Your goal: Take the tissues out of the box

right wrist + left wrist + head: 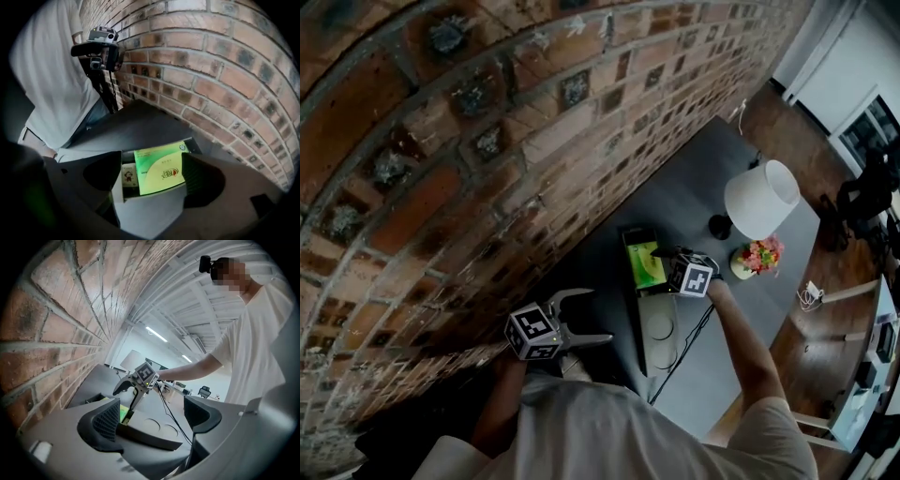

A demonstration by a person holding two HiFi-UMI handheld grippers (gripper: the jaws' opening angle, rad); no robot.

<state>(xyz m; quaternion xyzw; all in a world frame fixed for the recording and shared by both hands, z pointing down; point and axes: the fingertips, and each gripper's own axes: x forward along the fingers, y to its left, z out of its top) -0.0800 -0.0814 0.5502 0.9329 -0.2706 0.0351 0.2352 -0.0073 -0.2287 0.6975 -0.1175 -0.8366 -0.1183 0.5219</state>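
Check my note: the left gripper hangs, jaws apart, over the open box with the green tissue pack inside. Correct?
No, the right gripper hangs, jaws apart, over the open box with the green tissue pack inside; the right gripper view shows it.

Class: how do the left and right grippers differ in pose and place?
The left gripper points about level near the person; the right gripper points steeply down over the box. The right gripper hangs above the green tissue pack; the left gripper is well away. Both are open.

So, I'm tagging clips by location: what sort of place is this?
Probably a loft-style office: brick wall, dark table with a white-shaded lamp, office chair beyond.
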